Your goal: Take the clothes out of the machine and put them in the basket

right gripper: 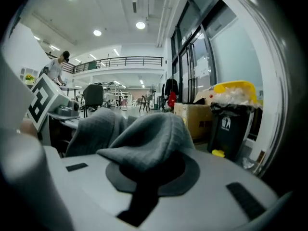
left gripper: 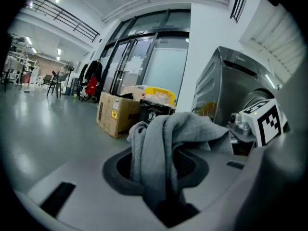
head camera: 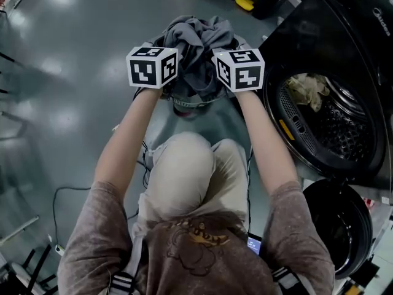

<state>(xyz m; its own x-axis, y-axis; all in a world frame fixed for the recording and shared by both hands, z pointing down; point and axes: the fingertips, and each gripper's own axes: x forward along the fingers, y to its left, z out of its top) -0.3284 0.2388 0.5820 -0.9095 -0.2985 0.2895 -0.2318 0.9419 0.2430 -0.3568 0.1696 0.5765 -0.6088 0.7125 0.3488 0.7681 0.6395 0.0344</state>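
Note:
A bundled grey garment [head camera: 196, 39] hangs between my two grippers, out in front of the person's knees. My left gripper [head camera: 173, 78] is shut on one fold of it, and in the left gripper view the grey cloth [left gripper: 163, 143] rises from between the closed jaws. At the other side my right gripper [head camera: 215, 78] is shut on the garment as well, with the cloth [right gripper: 149, 138] draped over its jaws. Under the bundle a pale round rim [head camera: 189, 107] shows; I cannot tell whether it is the basket. The washing machine drum [head camera: 325, 121] stands open at the right with a beige cloth [head camera: 309, 91] inside.
The machine's round door [head camera: 338, 226] hangs open at the lower right. A cardboard box [left gripper: 114, 113] and a black bin [right gripper: 232, 126] with yellow contents stand on the floor beyond. Cables [head camera: 67, 192] lie at the lower left.

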